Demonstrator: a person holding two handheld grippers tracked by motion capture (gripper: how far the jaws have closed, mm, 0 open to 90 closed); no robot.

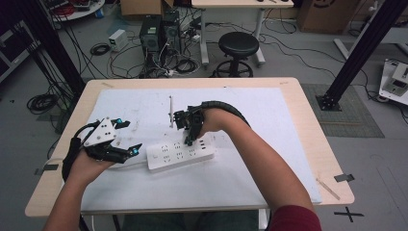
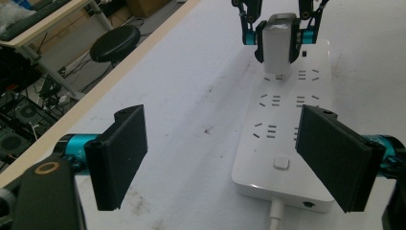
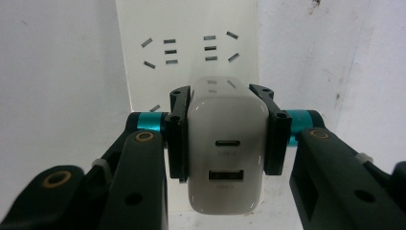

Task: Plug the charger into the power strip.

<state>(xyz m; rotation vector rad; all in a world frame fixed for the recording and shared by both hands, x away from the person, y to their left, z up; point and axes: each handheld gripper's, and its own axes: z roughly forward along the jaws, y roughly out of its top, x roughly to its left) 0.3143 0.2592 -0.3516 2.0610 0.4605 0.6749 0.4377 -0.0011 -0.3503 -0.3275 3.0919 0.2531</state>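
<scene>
Two black handheld grippers with teal trim

Left gripper (image 1: 129, 137): a grey three-cornered plate sits behind its fingers (image 2: 122, 155), which are flat black ribbed pads on teal pins, a brass-ringed screw below them. Right gripper (image 3: 225, 139): black links with brass-ringed screws behind its pads, teal sleeves outside them, a ribbed black cable trailing back; dark red sleeve at the upper arm

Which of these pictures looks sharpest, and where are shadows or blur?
Right gripper view: the white charger is close and crisp, with soft glare on its top edge. Left gripper view: the power strip is clear, the black stool softer. High view: evenly lit, slightly grainy; the right gripper casts a faint shadow.
</scene>
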